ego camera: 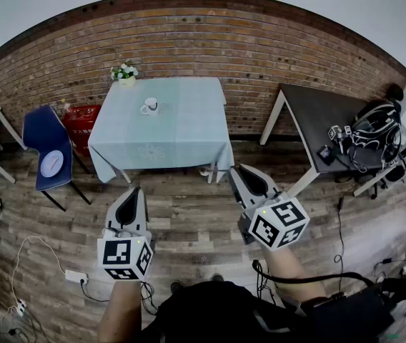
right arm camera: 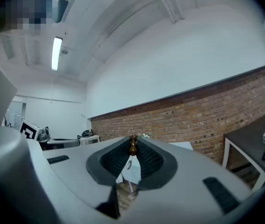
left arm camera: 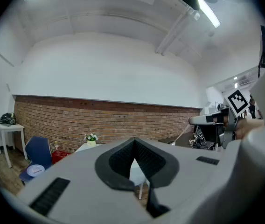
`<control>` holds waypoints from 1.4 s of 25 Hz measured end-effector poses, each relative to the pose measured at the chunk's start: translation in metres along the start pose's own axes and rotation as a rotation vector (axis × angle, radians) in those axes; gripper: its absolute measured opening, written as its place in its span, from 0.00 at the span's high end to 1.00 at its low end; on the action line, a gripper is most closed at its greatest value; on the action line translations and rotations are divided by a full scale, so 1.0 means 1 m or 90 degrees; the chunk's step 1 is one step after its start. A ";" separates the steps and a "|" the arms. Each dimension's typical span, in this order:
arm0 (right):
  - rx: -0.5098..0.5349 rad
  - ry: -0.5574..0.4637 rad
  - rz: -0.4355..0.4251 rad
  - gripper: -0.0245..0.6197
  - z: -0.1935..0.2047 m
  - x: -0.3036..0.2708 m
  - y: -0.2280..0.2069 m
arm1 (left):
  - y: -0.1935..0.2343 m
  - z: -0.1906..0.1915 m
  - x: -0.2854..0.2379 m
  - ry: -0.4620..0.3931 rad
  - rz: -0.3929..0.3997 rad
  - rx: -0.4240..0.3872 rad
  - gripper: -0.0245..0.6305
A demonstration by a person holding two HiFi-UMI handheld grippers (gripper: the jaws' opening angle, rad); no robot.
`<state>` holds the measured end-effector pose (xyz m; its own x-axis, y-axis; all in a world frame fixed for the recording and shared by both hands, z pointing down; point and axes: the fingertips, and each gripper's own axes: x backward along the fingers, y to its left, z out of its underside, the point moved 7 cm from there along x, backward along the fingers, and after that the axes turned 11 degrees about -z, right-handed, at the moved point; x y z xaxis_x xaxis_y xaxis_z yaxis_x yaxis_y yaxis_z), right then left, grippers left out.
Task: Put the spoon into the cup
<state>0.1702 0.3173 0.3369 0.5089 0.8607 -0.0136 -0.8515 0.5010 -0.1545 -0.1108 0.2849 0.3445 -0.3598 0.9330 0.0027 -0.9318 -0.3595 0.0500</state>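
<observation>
Two grippers level, well short of table (ego camera: 189,131): right gripper (ego camera: 236,170) clamps spoon (right arm camera: 132,147) by brown handle for carrying; left gripper (left arm camera: 134,140) closed, empty, spare; cup (ego camera: 149,106) stands on table, toward far edge

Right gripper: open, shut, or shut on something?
Shut on the spoon. In the right gripper view, the right gripper pinches the brown handle between its tips, and the rest hangs below.
</observation>
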 end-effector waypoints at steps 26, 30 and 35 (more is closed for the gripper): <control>-0.009 -0.007 -0.016 0.88 0.000 -0.054 0.034 | 0.055 0.008 0.014 -0.016 -0.013 -0.002 0.95; -0.002 -0.008 -0.012 0.88 0.006 -0.071 0.045 | 0.077 0.012 0.010 -0.018 -0.011 0.009 0.95; 0.001 0.007 -0.005 0.88 0.002 -0.094 0.046 | 0.095 0.011 -0.002 -0.016 -0.005 0.001 0.95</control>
<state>0.0829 0.2597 0.3333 0.5163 0.8561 -0.0228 -0.8480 0.5073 -0.1532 -0.1979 0.2495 0.3599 -0.3510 0.9360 0.0282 -0.9345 -0.3520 0.0522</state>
